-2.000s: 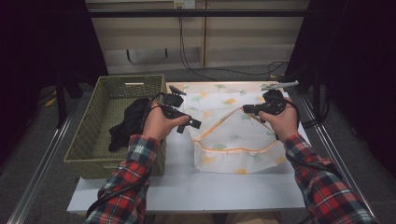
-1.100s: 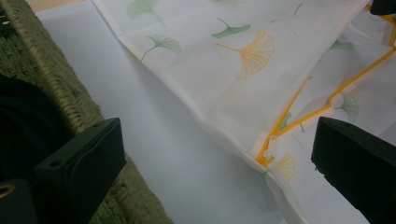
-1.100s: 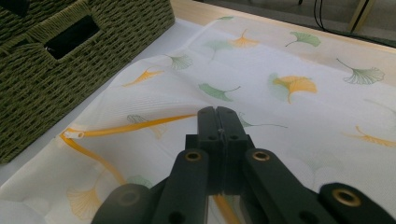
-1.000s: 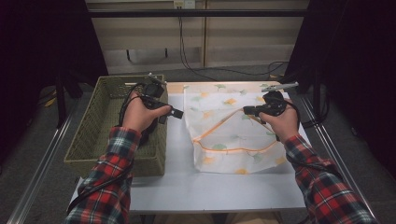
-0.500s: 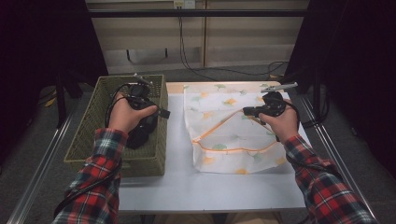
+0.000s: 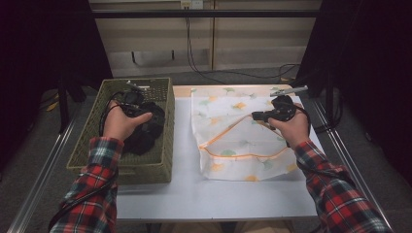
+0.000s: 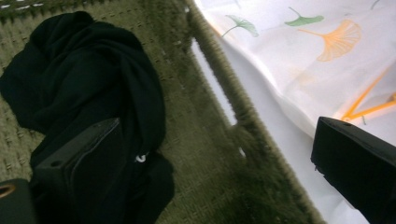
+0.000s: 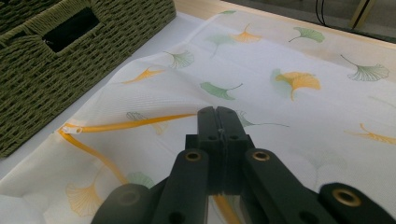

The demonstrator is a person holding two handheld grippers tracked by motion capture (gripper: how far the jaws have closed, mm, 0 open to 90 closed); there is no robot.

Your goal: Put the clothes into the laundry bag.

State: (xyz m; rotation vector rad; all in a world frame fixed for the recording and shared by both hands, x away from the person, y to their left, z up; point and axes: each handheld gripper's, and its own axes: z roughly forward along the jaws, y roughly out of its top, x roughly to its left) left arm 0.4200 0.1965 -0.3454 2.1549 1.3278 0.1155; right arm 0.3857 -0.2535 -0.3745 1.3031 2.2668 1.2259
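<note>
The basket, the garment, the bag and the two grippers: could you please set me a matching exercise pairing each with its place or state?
Things:
1. black garment
2. woven basket
3. leaf-print mesh bag
4. right gripper
5. left gripper

Descriptions:
A. jaws wide apart over the basket
B. lying inside the basket
C. shut on the bag's orange-trimmed edge
D. on the table's left part
E. spread on the table

Pairs: 1-B, 2-D, 3-E, 4-C, 5-A

The person's hand hides the left hand-held gripper (image 6: pixel 145 114) — jaws unseen there.

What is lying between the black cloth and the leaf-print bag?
The basket's woven wall, then a bare strip of white table; the left gripper view and high view show it between black cloth and leaf-print bag.
</note>
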